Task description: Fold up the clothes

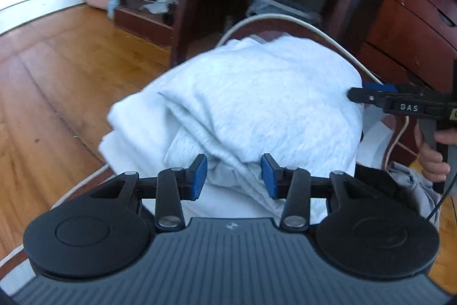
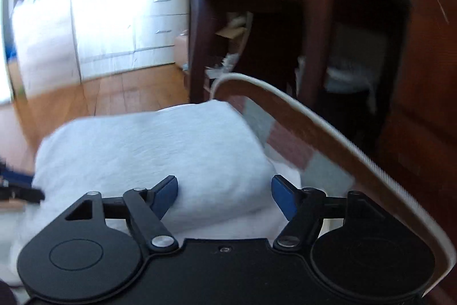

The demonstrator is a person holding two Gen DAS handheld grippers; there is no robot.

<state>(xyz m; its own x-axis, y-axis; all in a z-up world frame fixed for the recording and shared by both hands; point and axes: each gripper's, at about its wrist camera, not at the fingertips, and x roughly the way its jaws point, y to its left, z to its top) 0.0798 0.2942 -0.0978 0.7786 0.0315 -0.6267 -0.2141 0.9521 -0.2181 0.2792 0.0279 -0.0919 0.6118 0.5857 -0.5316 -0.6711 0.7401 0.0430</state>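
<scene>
Folded pale garment [image 1: 257, 105] on a white-rimmed surface [image 2: 328, 130], left gripper [image 1: 234, 176] jaws spread at its near edge, right gripper [image 2: 224, 196] jaws spread, nothing pinched.

The only legible writing is the word "DAS", in pale capital letters on the black body of the right gripper [image 1: 352, 95], seen at the right edge of the left wrist view. Just right of it, cut off by the picture's edge, sits a small yellowish label whose characters cannot be made out. The right wrist view is blurred, and nothing in it can be read.
</scene>
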